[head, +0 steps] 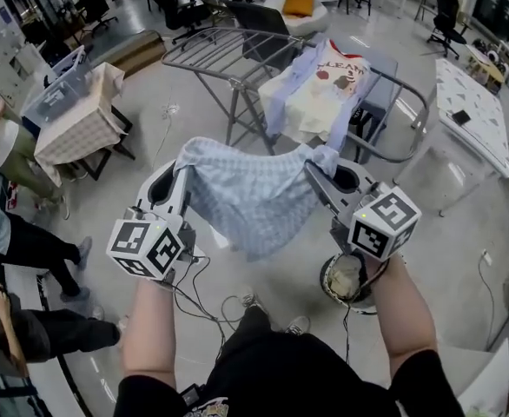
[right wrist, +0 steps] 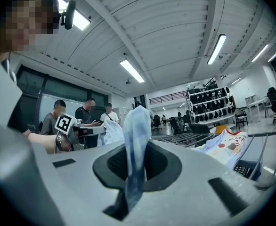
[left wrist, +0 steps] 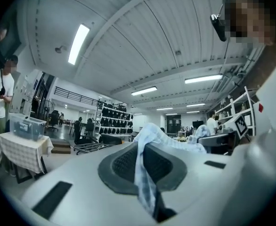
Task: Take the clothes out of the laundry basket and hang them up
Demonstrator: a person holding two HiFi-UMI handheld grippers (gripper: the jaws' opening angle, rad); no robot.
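Observation:
A light blue checked garment [head: 250, 198] hangs spread between my two grippers in the head view. My left gripper [head: 183, 177] is shut on its left top edge, and the fabric [left wrist: 145, 173] runs up out of the closed jaws in the left gripper view. At the garment's right top edge my right gripper [head: 317, 168] is shut on a fold of the same fabric [right wrist: 134, 145]. Beyond it stands a grey drying rack [head: 228, 55] with a cream printed T-shirt [head: 324, 94] draped over its right side. A round basket [head: 346, 278] sits on the floor under my right hand.
A small table with a checked cover [head: 76, 129] and a clear plastic box [head: 59, 89] stands at the left. People stand along the left edge [head: 20, 241]. A white table [head: 472, 115] is at the right. Office chairs and shelving fill the back.

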